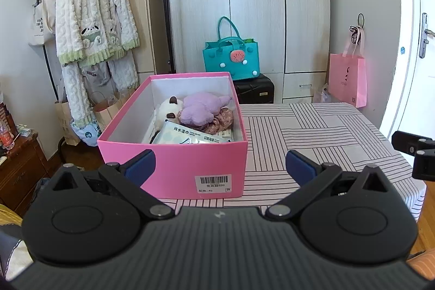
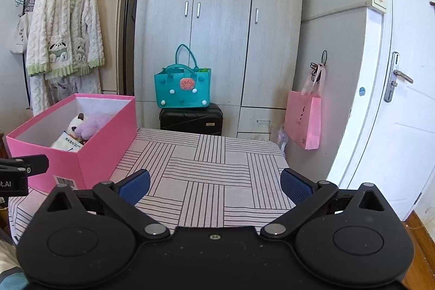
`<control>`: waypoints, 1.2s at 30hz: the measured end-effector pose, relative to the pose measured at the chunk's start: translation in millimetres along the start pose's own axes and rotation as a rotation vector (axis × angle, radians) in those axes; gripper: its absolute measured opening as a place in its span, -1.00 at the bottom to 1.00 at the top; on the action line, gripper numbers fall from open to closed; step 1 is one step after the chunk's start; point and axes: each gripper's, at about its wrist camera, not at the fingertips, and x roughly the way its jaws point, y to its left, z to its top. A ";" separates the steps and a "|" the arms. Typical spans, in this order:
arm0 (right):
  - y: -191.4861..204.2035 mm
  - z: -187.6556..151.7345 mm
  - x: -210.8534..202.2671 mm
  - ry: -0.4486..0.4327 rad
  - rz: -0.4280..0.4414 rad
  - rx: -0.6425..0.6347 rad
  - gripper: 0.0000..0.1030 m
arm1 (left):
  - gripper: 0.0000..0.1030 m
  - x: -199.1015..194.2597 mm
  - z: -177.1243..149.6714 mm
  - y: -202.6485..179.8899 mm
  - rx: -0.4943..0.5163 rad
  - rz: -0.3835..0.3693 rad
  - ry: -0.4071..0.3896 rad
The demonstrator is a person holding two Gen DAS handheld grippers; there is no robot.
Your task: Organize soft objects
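Soft toys sit in the pink box (image 1: pixel 174 162) at the desk's (image 1: pixel 312 132) left side: a purple plush (image 1: pixel 201 110) on top, a white plush (image 1: pixel 167 110) beside it, a wipes pack (image 1: pixel 190 136) nearest. Left claw (image 1: pixel 220 166) hovers near the box, spread wide, holding nothing; right claw (image 2: pixel 214 185) gapes empty over bare cloth. The plush looks light and squashy, so pinch a fat fold. The pack looks slick; grip its edge.

Left tongs (image 1: pixel 220 167) spread wide, pink box (image 1: pixel 174 167) holding purple plush (image 1: pixel 201 110), wipes pack (image 1: pixel 190 136)
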 end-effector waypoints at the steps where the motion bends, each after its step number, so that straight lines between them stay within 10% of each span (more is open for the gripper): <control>1: -0.5 -0.2 -0.2 -0.002 -0.003 0.003 1.00 | 1.00 0.4 -0.4 -0.2 0.000 0.001 0.000; 36: -4.9 -3.3 0.3 0.018 0.000 0.040 1.00 | 1.00 -3.9 -3.7 -2.9 0.030 0.021 -0.008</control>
